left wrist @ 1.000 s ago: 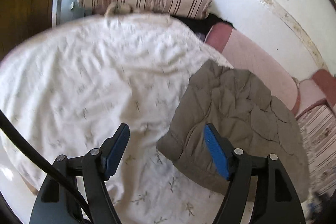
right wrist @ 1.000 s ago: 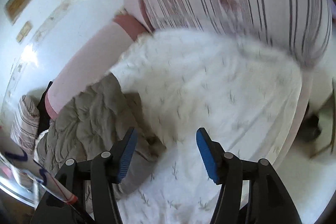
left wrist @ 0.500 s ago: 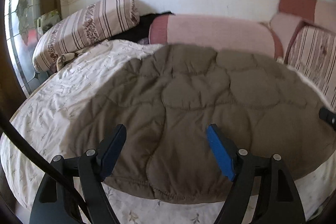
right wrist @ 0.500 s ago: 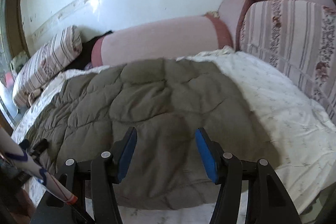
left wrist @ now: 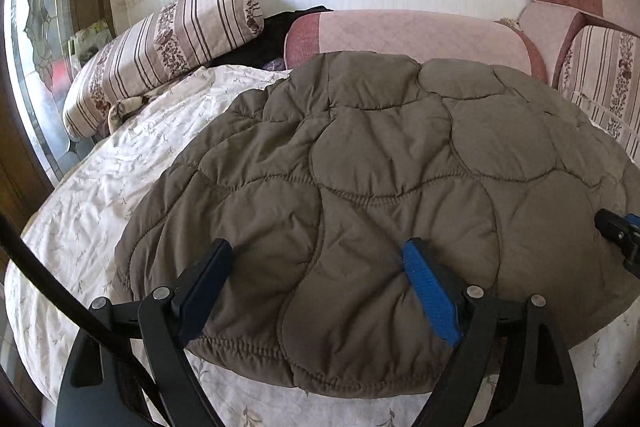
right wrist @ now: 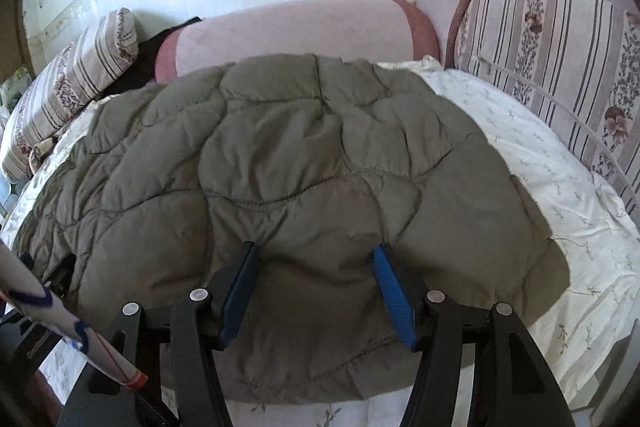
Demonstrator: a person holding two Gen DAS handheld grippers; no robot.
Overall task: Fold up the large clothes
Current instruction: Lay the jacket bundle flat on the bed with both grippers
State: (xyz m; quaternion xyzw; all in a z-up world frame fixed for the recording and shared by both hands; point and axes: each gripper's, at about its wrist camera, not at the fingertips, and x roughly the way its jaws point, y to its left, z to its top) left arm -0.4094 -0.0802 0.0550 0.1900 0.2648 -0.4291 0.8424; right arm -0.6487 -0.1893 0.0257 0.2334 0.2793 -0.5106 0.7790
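A quilted olive-brown jacket [left wrist: 380,163] lies spread flat on a bed with a white flowered sheet [left wrist: 120,167]. My left gripper [left wrist: 318,259] hovers over the jacket's near hem toward its left side. Its jaws are opening, and the pads press on nothing. My right gripper [right wrist: 316,259] stands open over the near hem further right, the jacket [right wrist: 280,155] lying loose under it. Each gripper shows at the edge of the other's view: the right gripper [left wrist: 618,233] at the far right, the left gripper [right wrist: 48,275] at the lower left.
A striped bolster [left wrist: 160,47], a dark cloth [left wrist: 272,35] and a pink bolster [left wrist: 408,31] line the wall behind the bed. A striped cushion [right wrist: 560,59] stands at the right. A glass door [left wrist: 36,27] is at the left. A white rod with blue marks [right wrist: 60,319] crosses the lower left.
Both views have rolled from tilted to level and swung onto the jacket, which now fills the middle. The left jaws stand wider apart than before.
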